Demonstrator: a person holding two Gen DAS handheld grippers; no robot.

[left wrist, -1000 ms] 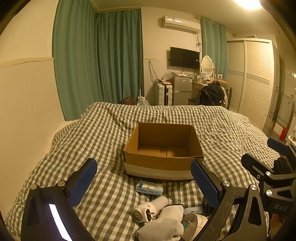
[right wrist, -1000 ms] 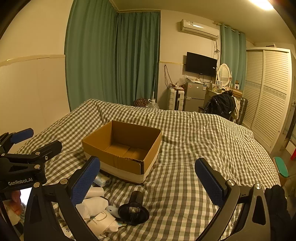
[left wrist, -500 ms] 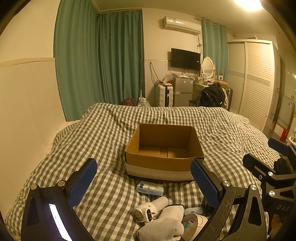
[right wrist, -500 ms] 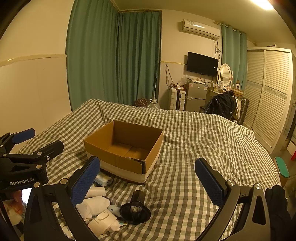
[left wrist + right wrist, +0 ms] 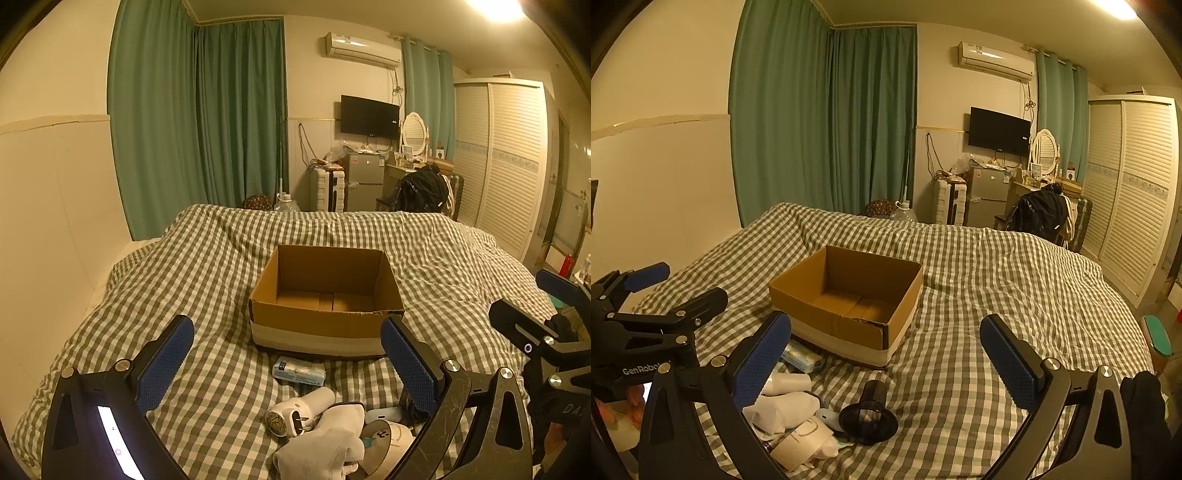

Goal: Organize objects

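Note:
An open, empty cardboard box (image 5: 325, 295) (image 5: 849, 295) sits mid-bed on the checked duvet. In front of it lie a blue-white tissue pack (image 5: 299, 370) (image 5: 803, 358), a white plug adapter (image 5: 299, 411), a white sock (image 5: 325, 446) (image 5: 783, 410) and a paper cup (image 5: 388, 439) (image 5: 801, 439). A black funnel-shaped nozzle (image 5: 868, 415) lies right of the pile. My left gripper (image 5: 286, 363) hangs open above the pile, holding nothing. My right gripper (image 5: 886, 360) is open too, over the nozzle and the box's near corner.
The checked duvet (image 5: 997, 280) covers the whole bed; a wall (image 5: 55, 221) runs along its left. Beyond the foot stand green curtains (image 5: 199, 122), a small fridge (image 5: 360, 181), a chair with a black bag (image 5: 421, 192) and a louvred wardrobe (image 5: 509, 166).
Both views have crept slightly back or upward; the box sits a touch lower in frame. Both grippers stay open and no object has moved.

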